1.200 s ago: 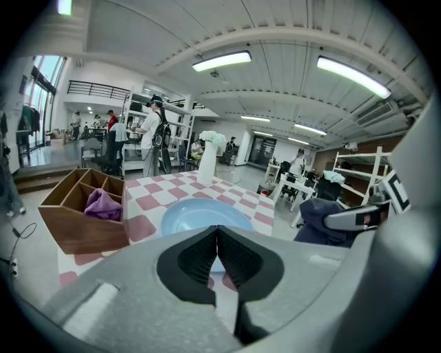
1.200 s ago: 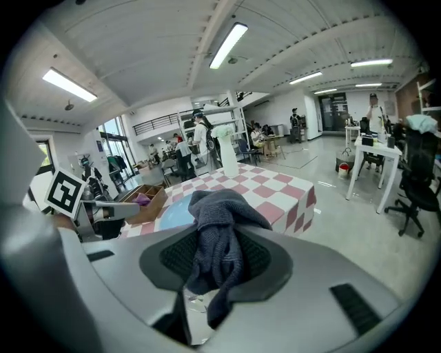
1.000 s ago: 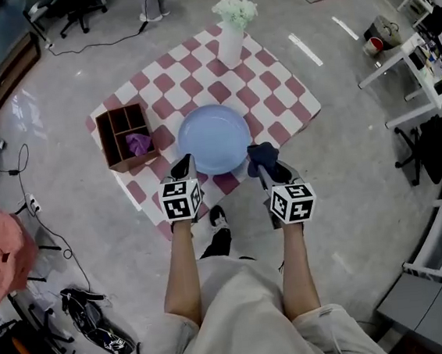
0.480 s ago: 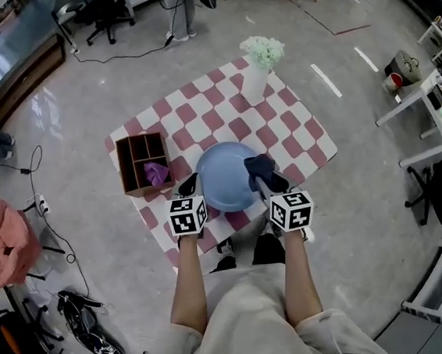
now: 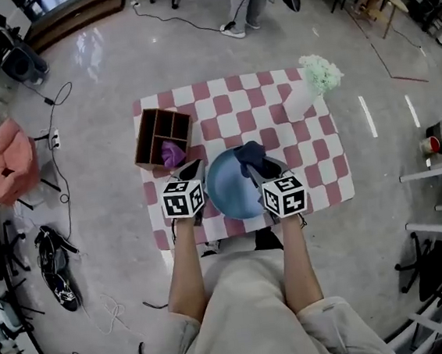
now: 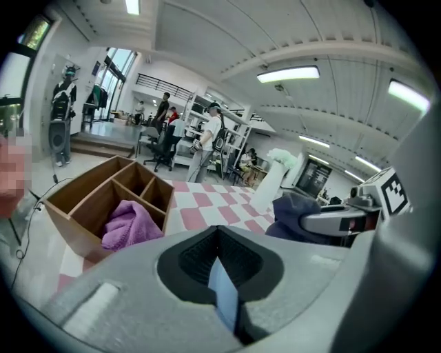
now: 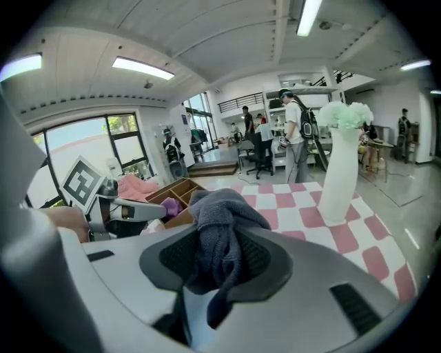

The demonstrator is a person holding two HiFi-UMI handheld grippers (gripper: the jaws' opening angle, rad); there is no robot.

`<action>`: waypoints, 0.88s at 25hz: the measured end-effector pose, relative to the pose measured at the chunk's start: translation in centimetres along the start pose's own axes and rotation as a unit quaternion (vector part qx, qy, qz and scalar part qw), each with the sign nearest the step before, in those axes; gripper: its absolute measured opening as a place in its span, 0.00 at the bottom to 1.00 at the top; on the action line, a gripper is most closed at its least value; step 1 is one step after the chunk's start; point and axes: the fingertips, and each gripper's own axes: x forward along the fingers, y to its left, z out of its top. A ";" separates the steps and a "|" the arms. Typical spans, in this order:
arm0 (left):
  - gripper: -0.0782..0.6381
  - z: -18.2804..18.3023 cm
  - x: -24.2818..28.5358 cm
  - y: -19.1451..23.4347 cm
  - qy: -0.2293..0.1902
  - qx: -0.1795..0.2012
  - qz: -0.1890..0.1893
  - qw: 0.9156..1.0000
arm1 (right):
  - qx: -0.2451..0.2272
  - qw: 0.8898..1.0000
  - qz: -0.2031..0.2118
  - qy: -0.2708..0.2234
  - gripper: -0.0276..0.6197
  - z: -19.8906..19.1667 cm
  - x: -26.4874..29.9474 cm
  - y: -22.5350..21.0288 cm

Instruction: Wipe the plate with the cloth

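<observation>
- Pink-and-white checked tabletop (image 5: 221, 101) spreads beneath and ahead of both tongs.
- Round pale-blue plate (image 5: 234, 193) is between them. The left tongs (image 5: 191, 170) are clamped on its rim, probably to steady it.
- Dark grey-blue cloth (image 5: 249, 156) is bunched in the closed right tongs (image 5: 258, 170), over the plate's far edge, ready for wiping.

Your tabletop (image 5: 229, 108): one, rectangular, covered edge to edge in pink-and-white check. On it you have a wooden compartment box (image 5: 165, 131) at the far left corner, with a purple rag (image 5: 173, 151) in one compartment, and a white vase (image 5: 300, 105) of pale green flowers (image 5: 320, 74), upright at the far right corner. A blue plate (image 5: 234, 187) sits over your near edge; whether it rests on the check cannot be told.
</observation>
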 end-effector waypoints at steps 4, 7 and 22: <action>0.12 -0.6 -0.5 0.7 -0.002 -0.034 0.034 0.999 | -0.006 0.999 0.053 0.008 0.25 1.5 1.8 -0.4; 0.12 -2.2 -0.7 1.1 0.006 -0.051 0.058 0.997 | -0.015 0.994 0.104 0.016 0.25 1.7 3.1 0.2; 0.13 -9.6 0.3 1.5 0.001 -0.215 0.128 0.968 | -0.144 0.956 0.233 0.108 0.25 -3.7 5.8 1.4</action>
